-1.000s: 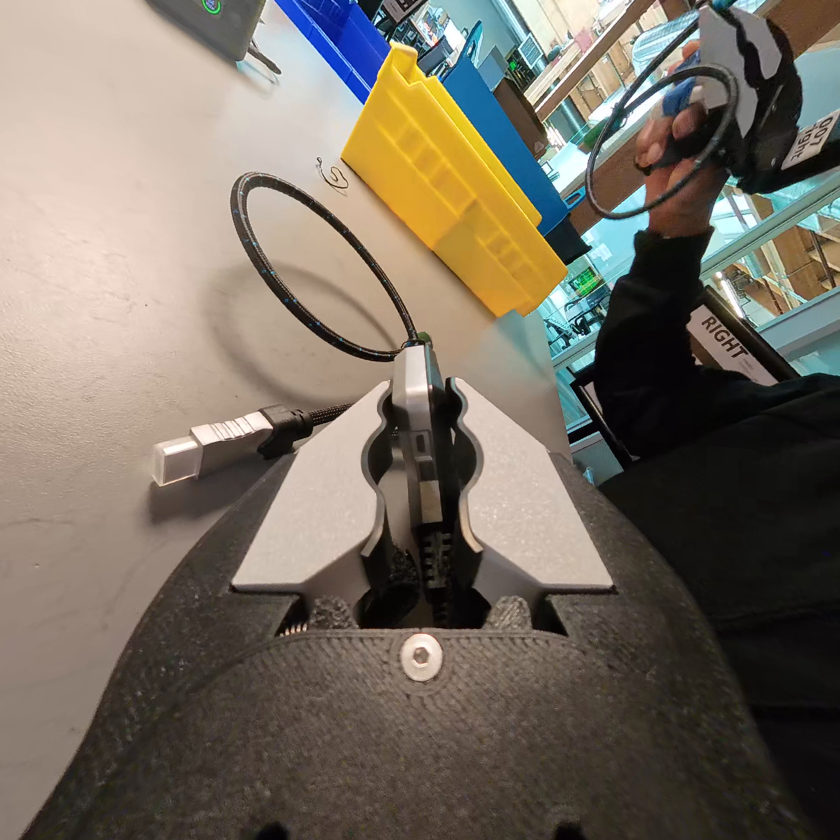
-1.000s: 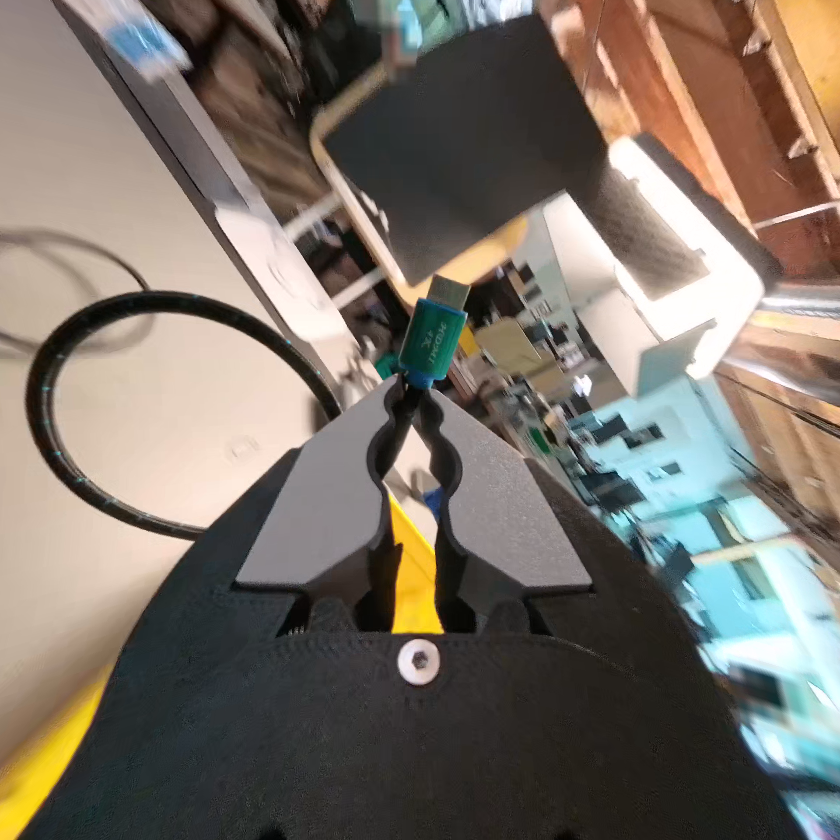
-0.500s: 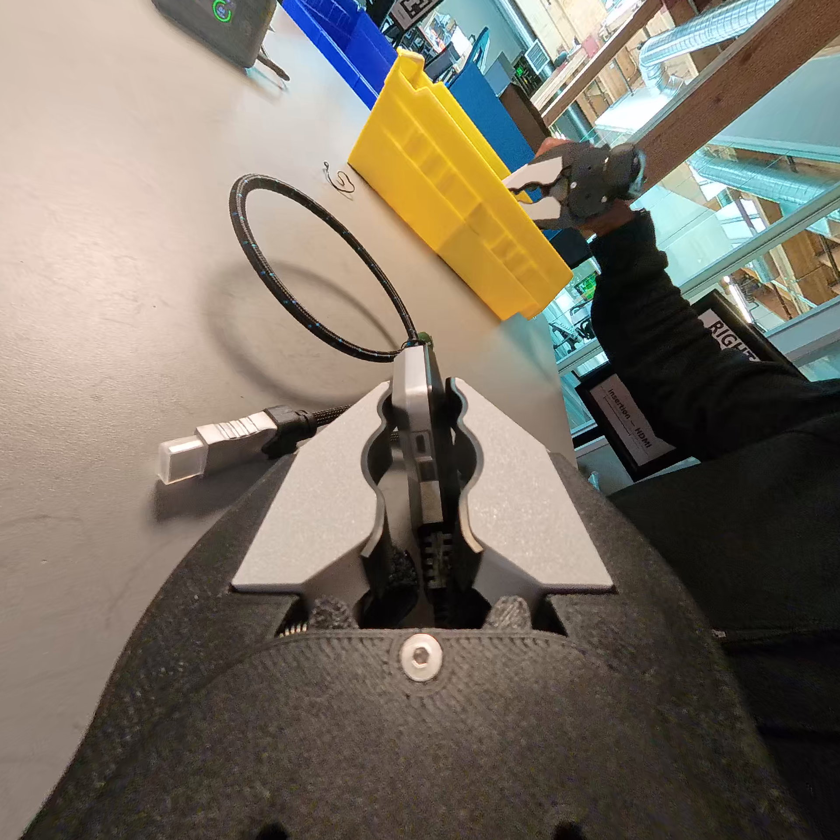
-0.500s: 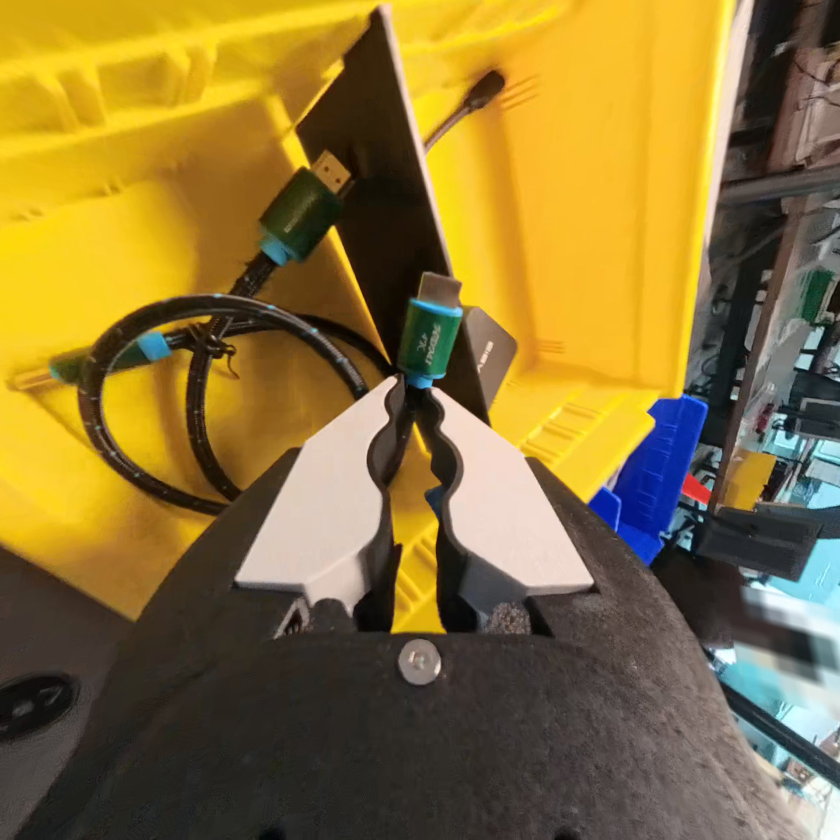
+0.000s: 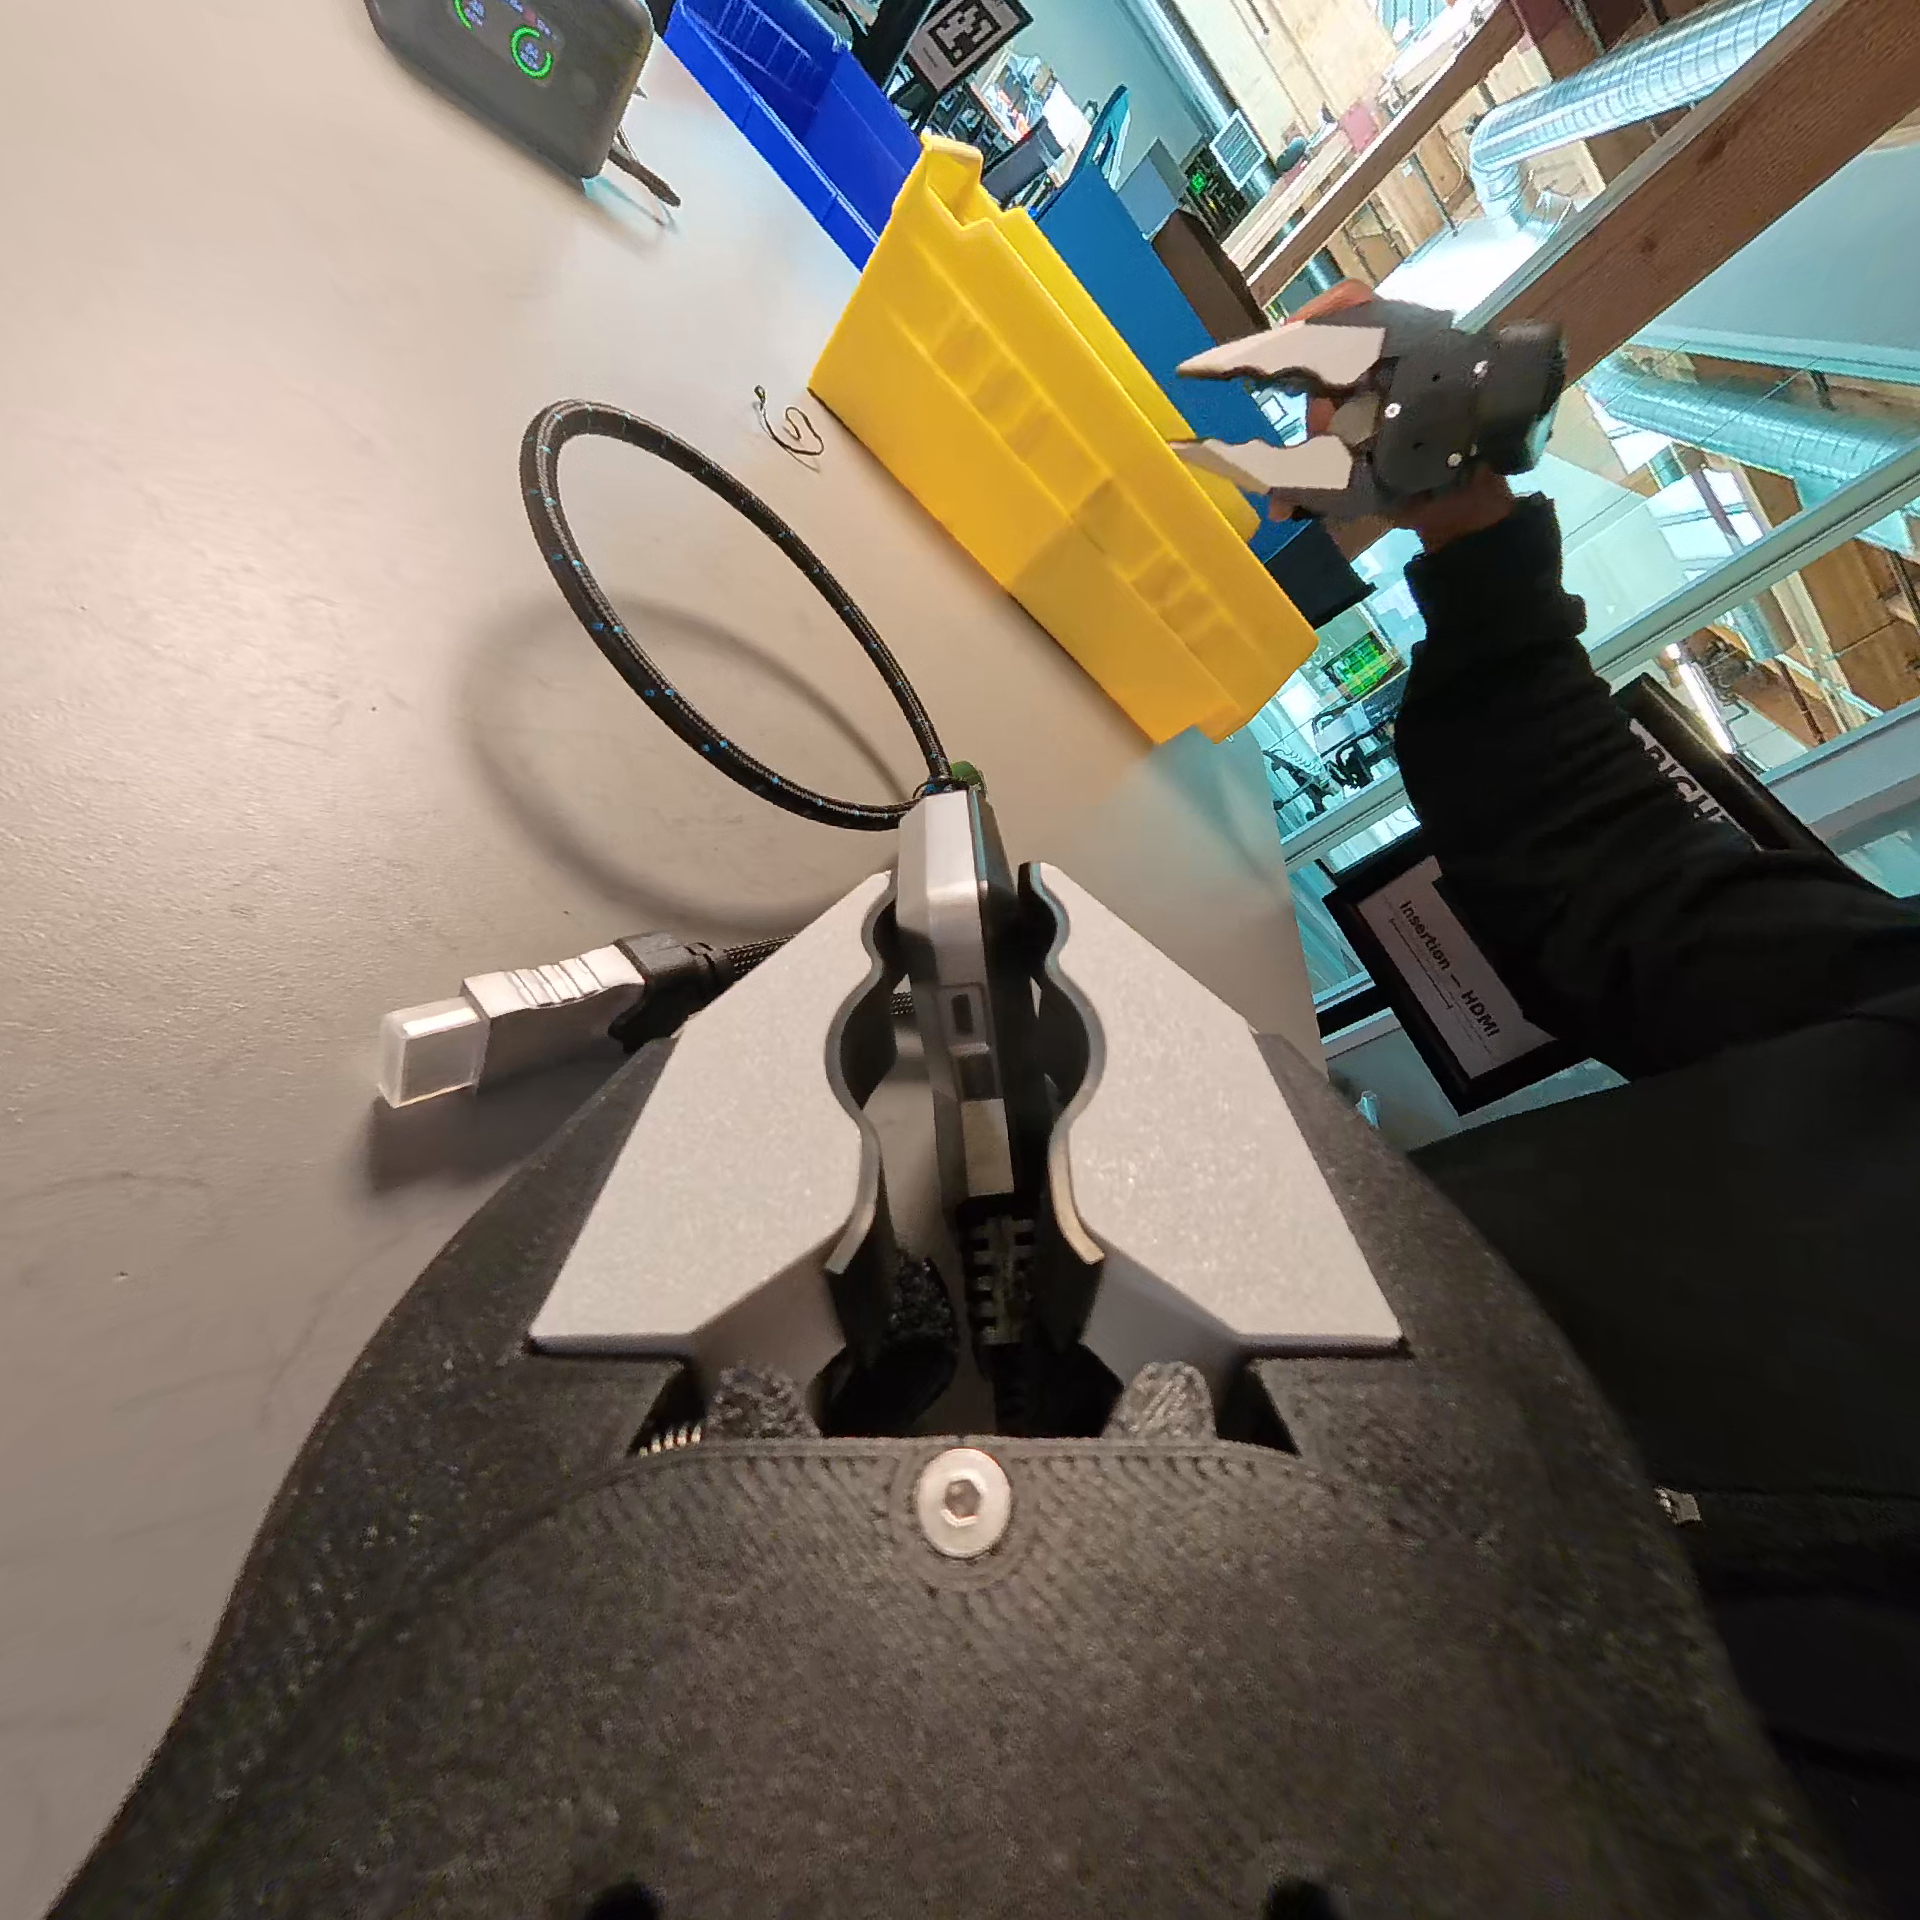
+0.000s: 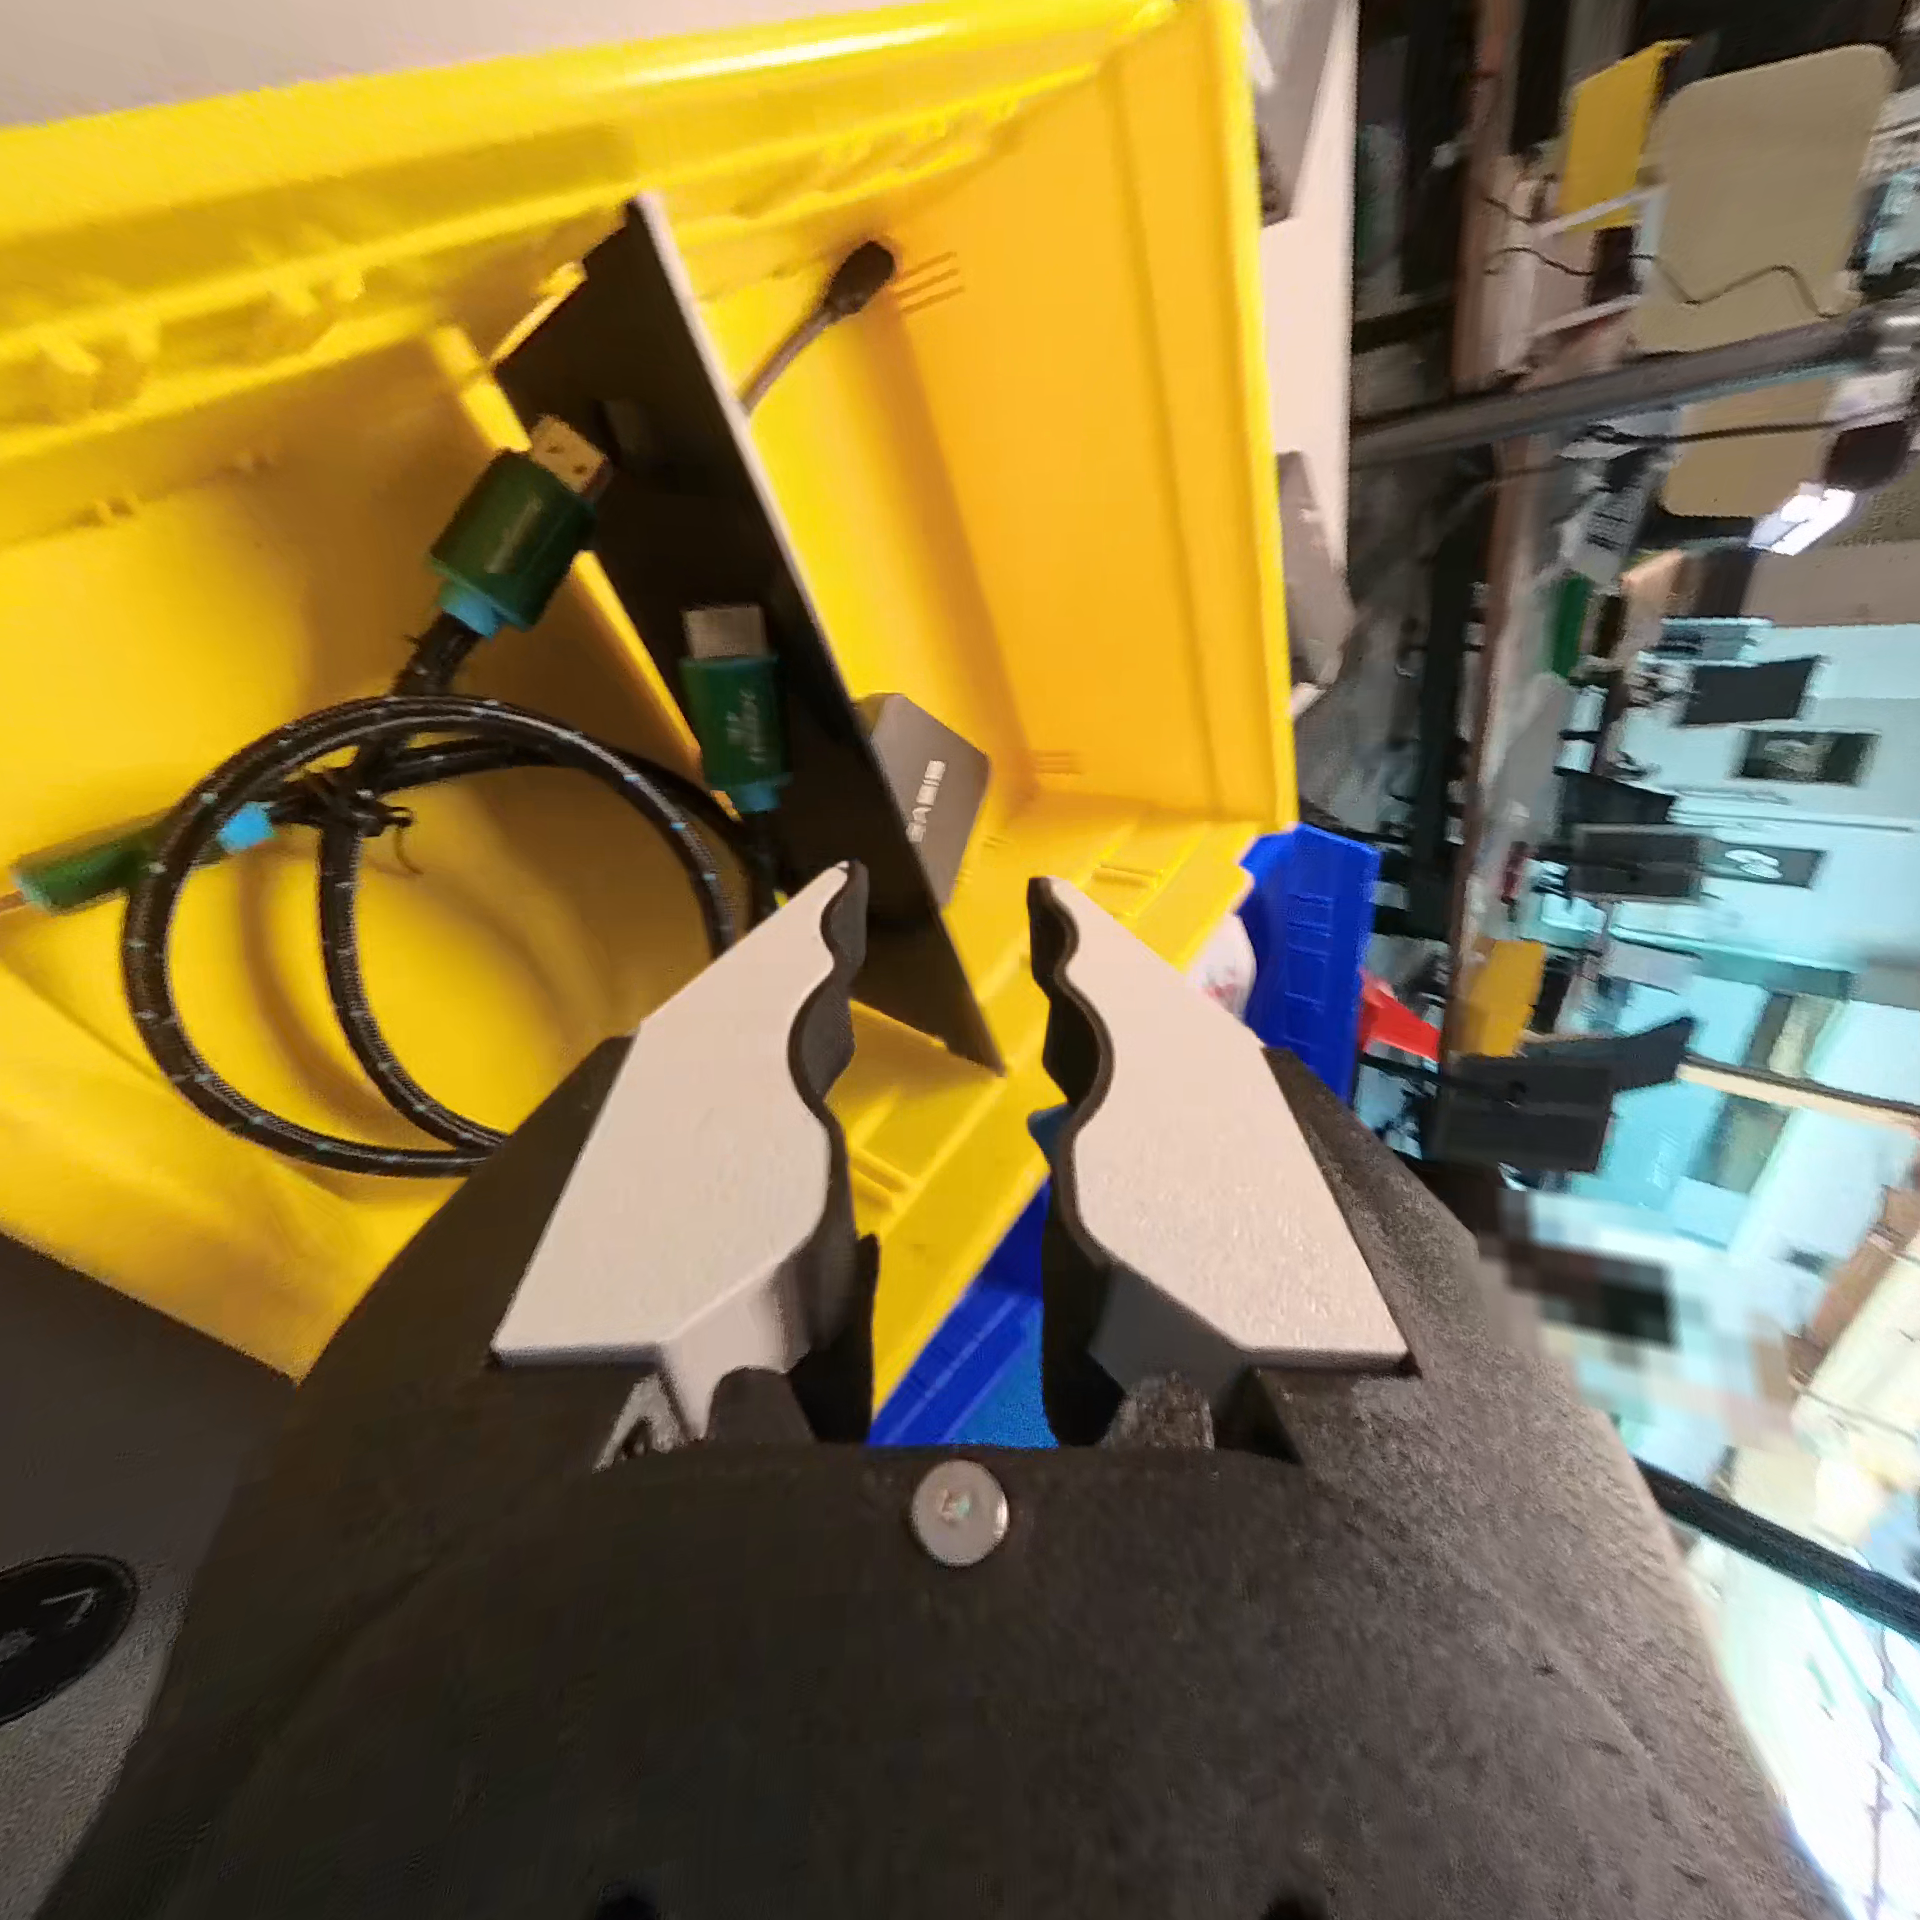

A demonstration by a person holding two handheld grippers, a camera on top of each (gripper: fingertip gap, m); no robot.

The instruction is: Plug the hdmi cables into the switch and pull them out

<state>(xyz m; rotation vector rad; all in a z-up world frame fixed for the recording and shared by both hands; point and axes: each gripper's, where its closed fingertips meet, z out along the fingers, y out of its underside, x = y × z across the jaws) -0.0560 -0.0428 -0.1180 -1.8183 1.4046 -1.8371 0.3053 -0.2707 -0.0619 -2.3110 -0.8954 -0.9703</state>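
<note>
My left gripper (image 5: 961, 883) is shut on the grey HDMI switch (image 5: 951, 966), held edge-up just above the table (image 5: 208, 623). A black braided cable (image 5: 665, 582) loops from the switch's far end. The switch's silver plug (image 5: 499, 1018) lies on the table to the left. My right gripper (image 6: 945, 894) is open and empty over the yellow bin (image 6: 1091, 416); it also shows in the left wrist view (image 5: 1247, 416). Inside the bin lie a green-ended HDMI cable (image 6: 738, 717), freshly dropped, and other coiled black cables (image 6: 343, 935) beside a black divider (image 6: 727, 582).
A second grey switch (image 6: 925, 769) lies in the bin behind the divider. Blue bins (image 5: 810, 104) stand beyond the yellow bin (image 5: 1039, 468). A dark device with green lights (image 5: 520, 73) sits at the table's far end. A person's dark sleeve (image 5: 1558, 779) is at right. Spacing between my two grippers at the tips: around 45 cm.
My right gripper carried the green-ended cable down over the yellow bin, opened, and the cable dropped into the bin. My left gripper kept still, holding the switch.
</note>
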